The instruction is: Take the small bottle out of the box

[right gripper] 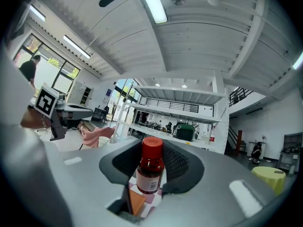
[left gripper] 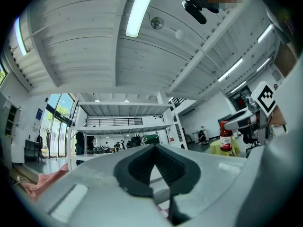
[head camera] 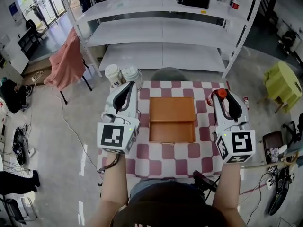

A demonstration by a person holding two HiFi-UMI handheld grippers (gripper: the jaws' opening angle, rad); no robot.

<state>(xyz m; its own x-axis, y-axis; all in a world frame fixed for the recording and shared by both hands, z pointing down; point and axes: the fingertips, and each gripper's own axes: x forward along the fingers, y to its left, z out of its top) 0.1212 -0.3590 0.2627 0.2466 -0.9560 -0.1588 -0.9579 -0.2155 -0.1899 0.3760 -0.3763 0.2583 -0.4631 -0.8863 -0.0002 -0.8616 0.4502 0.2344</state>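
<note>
Pink-and-white checkered table (head camera: 189, 151) with a brown box (head camera: 172, 119) at its centre

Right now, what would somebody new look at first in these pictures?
Probably the small bottle with the red cap, pinched in the right gripper, off to the right of the brown box. Next comes that box, sitting mid-table on the pink-and-white checkered cloth, with the left gripper empty on its other side.
</note>
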